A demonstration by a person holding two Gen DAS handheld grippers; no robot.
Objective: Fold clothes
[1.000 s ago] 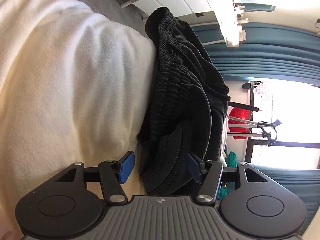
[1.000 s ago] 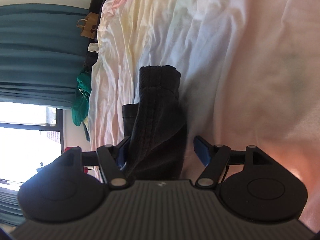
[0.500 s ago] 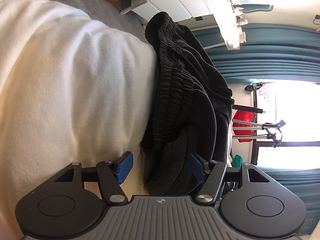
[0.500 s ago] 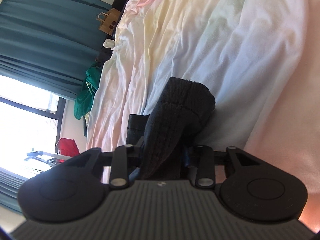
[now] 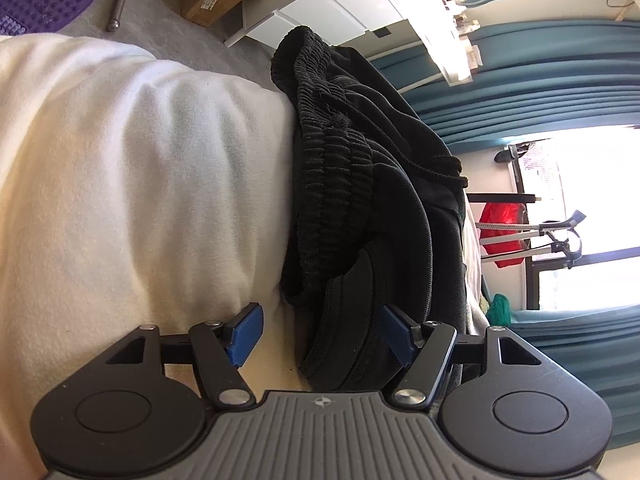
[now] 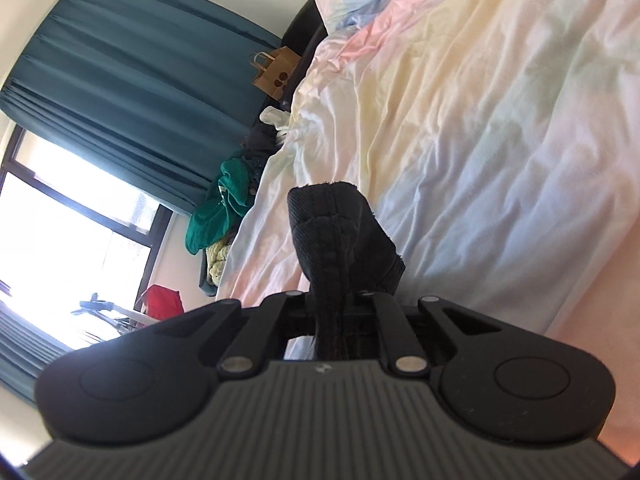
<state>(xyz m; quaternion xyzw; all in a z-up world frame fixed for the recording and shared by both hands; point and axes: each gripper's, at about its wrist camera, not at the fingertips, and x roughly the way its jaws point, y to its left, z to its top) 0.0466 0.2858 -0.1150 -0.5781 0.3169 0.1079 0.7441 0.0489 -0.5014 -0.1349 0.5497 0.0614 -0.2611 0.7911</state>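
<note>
Pastel bedding (image 6: 500, 120), right tool (image 6: 330, 300) pinching black garment (image 6: 340, 236), left tool (image 5: 320, 334) spread, jaws just widening around waistband fold (image 5: 344, 344).

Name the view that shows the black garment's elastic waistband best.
Left wrist view: the ribbed waistband runs unobstructed along the cream blanket. The right wrist view shows only a seamed corner of dark fabric pinched in the right gripper, no waistband.

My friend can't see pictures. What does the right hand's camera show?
The right gripper is shut on a strip of black cloth, which sticks up in front of it. Behind lies a bed with a rumpled pastel sheet. On the left are teal curtains, a bright window and a brown paper bag.
</note>
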